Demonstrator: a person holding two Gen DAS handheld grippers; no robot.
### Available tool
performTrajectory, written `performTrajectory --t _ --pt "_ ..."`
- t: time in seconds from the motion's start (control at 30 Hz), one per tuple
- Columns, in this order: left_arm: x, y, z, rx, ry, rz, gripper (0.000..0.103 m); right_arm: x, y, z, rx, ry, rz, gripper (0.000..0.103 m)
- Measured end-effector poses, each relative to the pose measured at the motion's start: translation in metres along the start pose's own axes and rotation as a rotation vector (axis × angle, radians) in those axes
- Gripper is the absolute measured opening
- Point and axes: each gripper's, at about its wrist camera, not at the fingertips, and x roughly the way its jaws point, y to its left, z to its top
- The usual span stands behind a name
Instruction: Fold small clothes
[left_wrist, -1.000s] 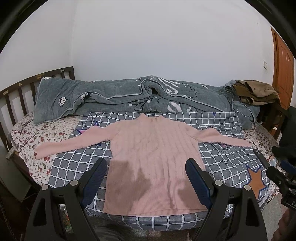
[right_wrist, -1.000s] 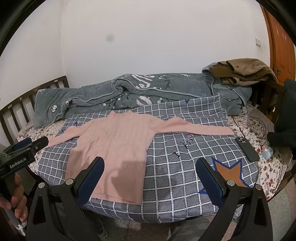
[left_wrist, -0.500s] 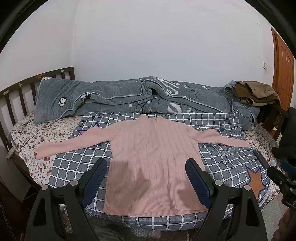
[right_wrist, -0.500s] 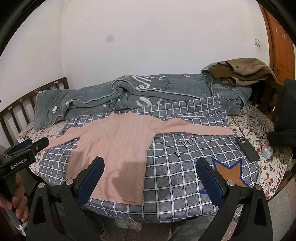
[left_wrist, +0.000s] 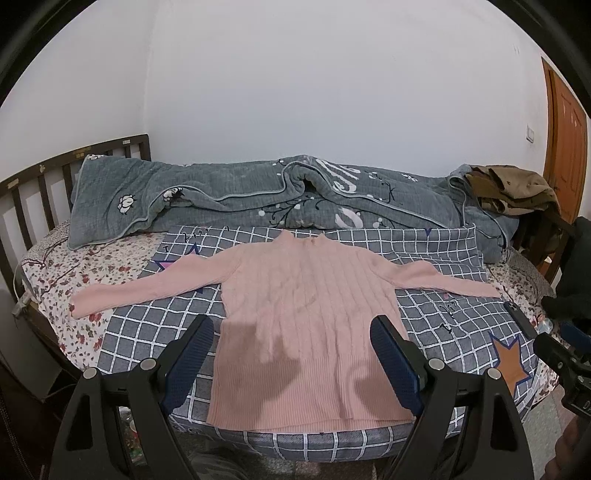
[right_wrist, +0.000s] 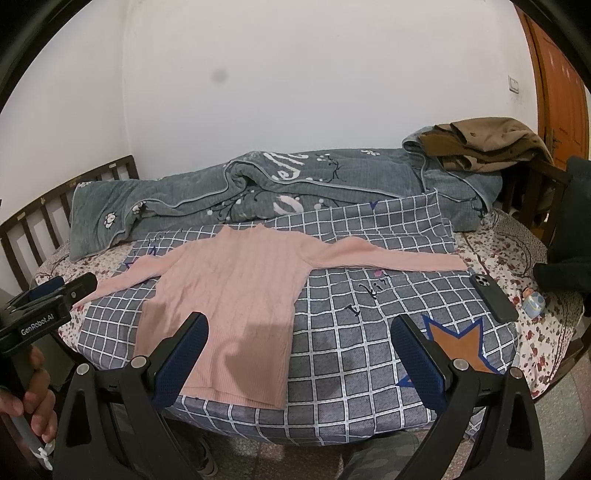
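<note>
Left wrist view: right gripper (left_wrist: 565, 354) cut off by the right edge, jaws out of frame, state unreadable. Phone (left_wrist: 519, 317) near the bed's right edge partly hidden behind that gripper. Small items under the bed's front left corner, seen between the left gripper's (left_wrist: 295, 362) arms, too dark to identify.

Right wrist view: hand (right_wrist: 29, 391) holding the left gripper's handle cropped by the left edge. Small blue object (right_wrist: 533, 303) beside the phone (right_wrist: 493, 297), too small to identify. Dark mass (right_wrist: 565, 258) at the bed's right edge cut off, unidentifiable.
</note>
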Motion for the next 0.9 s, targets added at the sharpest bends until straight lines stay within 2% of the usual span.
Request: performTrajectory --t 0.63,0.7,0.9 --pt "0.001 0.006 0.005 0.015 -0.030 0.036 0.087 0.007 0.006 0.000 -0.038 -0.001 -0.018 0.098" --pt "0.003 0.009 0.006 0.014 -0.037 0.050 0.091 0.010 0.006 0.001 -0.039 -0.003 -0.016 0.098" --pt "0.025 0.027 0.004 0.015 -0.025 0.109 0.093 0.031 0.010 0.003 -0.040 0.005 0.022 0.098"
